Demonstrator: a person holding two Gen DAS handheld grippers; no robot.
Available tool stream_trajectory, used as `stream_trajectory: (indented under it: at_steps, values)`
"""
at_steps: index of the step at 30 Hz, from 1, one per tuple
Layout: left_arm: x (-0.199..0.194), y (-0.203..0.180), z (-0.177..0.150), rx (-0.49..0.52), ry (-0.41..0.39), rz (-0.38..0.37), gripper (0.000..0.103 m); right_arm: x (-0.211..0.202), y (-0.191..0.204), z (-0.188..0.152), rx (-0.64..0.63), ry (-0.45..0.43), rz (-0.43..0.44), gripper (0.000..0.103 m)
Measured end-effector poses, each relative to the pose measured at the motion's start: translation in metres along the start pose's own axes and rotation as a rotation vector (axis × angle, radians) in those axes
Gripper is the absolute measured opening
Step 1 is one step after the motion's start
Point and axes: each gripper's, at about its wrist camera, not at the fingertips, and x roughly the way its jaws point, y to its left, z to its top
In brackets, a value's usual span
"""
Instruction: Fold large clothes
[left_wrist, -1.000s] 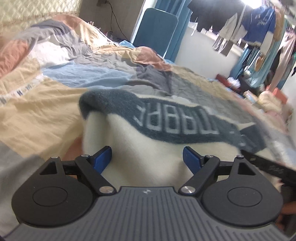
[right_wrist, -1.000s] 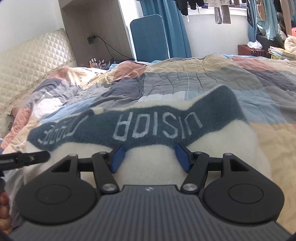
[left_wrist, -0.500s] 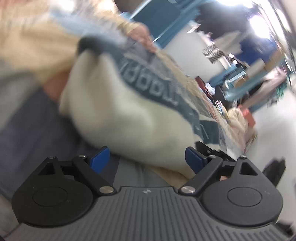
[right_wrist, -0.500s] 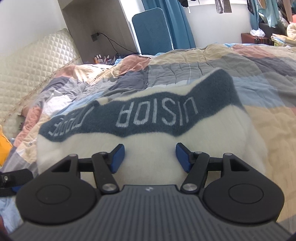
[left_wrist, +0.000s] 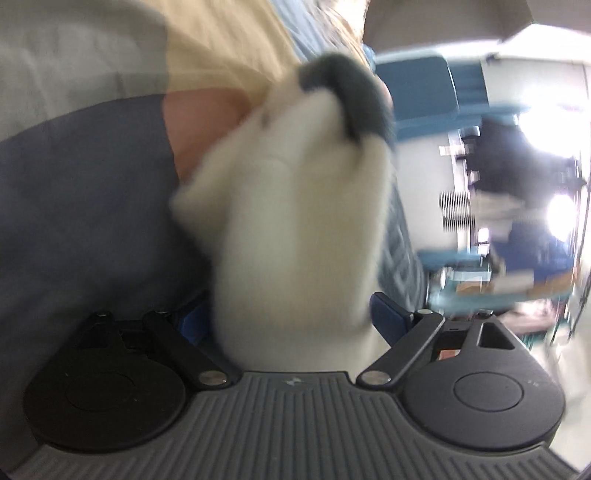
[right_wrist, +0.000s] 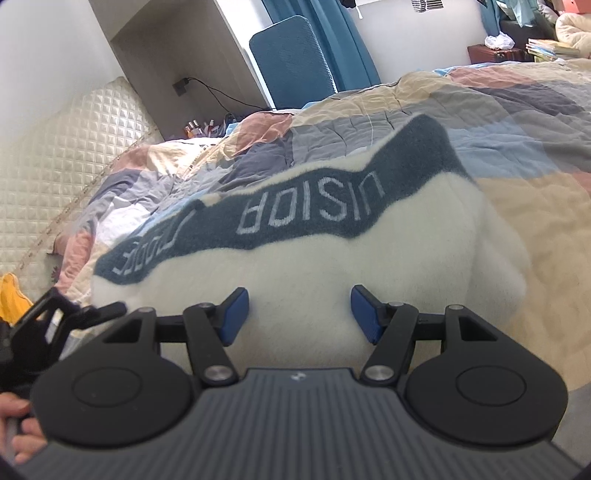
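Fleece (right_wrist: 303, 280), cream with a grey lettered band, is laid bunched on the bed's quilt (right_wrist: 517, 199) for folding. Left tongs (left_wrist: 291, 321) are closing, fleece between, unpressed; right tongs (right_wrist: 299, 314) are held released at its near edge.

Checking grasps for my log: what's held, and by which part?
Nothing clearly held. The cream fleece lies between the open right gripper jaws and the closing left gripper jaws.

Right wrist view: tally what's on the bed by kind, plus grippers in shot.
Fleece: 1
Quilt: 1
Grippers: 2, right gripper, left gripper
Total: 4
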Motion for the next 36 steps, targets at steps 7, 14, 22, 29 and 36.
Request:
stream_trajectory:
  at_steps: [7,14,22,29,36]
  values:
    - [0.012,-0.011,0.001,0.053,-0.072,0.015,0.055,-0.014,0.0,-0.008,0.191,0.024,0.188,0.069]
    - [0.002,-0.031,-0.001,0.161,-0.124,-0.025,0.04,0.007,0.002,-0.015,0.362,0.071,0.312,0.097]
    - [-0.003,-0.026,0.004,0.144,-0.127,-0.071,0.039,0.043,-0.009,-0.029,0.562,0.18,0.37,0.103]
    - [-0.015,-0.021,0.009,0.154,-0.131,-0.105,0.039,0.064,-0.058,-0.027,0.853,0.056,0.292,0.103]
    - [-0.015,-0.019,0.012,0.168,-0.129,-0.129,0.039,0.046,-0.067,-0.034,0.971,-0.025,0.313,0.103]
